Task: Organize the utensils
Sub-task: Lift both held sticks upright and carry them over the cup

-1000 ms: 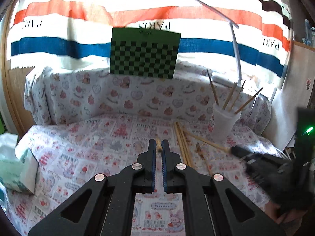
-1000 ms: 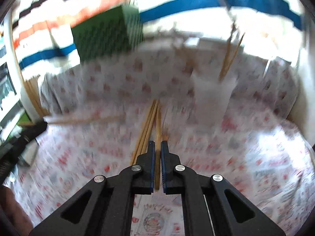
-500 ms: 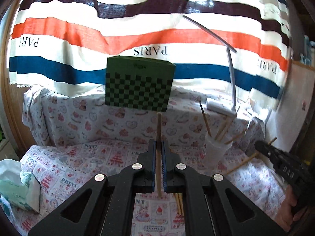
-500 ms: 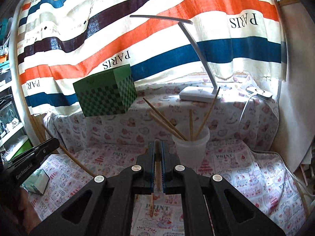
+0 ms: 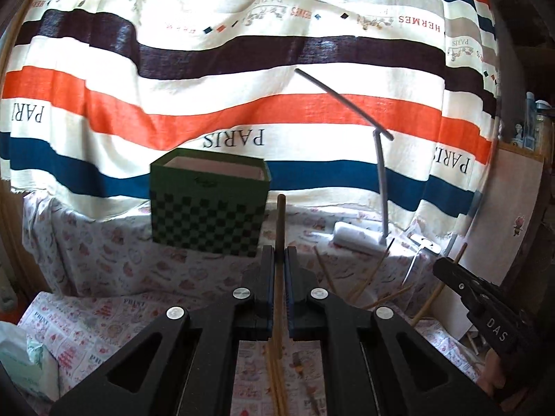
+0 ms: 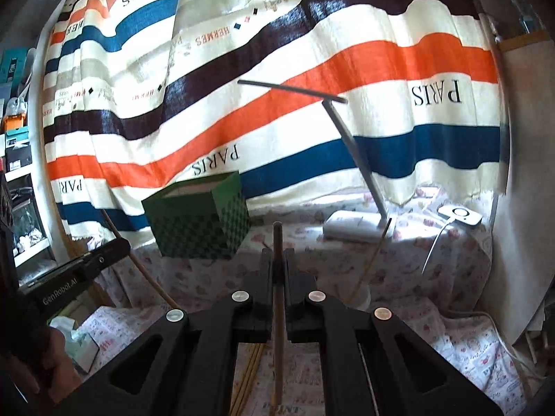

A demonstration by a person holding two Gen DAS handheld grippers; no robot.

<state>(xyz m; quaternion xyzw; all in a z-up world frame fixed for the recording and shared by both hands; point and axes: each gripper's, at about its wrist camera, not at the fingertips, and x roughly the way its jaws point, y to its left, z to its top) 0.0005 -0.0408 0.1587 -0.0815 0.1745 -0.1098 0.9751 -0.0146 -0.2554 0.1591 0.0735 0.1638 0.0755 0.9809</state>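
My left gripper [image 5: 280, 253] is shut on a wooden utensil handle [image 5: 281, 222] that pokes up past its fingertips, above the printed tablecloth. My right gripper [image 6: 277, 254] is shut on a darker wooden stick [image 6: 277, 239], also lifted off the cloth. Each gripper shows in the other's view: the right one [image 5: 447, 268] at the right, the left one [image 6: 116, 248] at the left. A white cup [image 6: 360, 298] with several sticks [image 5: 376, 274] stands just right of both, mostly hidden behind the fingers. Loose chopsticks [image 5: 277, 381] lie on the cloth below.
A green checked box [image 5: 208, 215] sits on the raised ledge behind. A white desk lamp [image 5: 357, 239] stands at the back right, with a white charger puck [image 6: 459, 215] and its cable beside it. A tissue pack [image 5: 24, 360] lies at the left. A striped cloth hangs behind.
Both grippers have risen from the tablecloth, each carrying its stick up. The views now look higher, toward the ledge and the hanging cloth, and the cup has dropped low in both.
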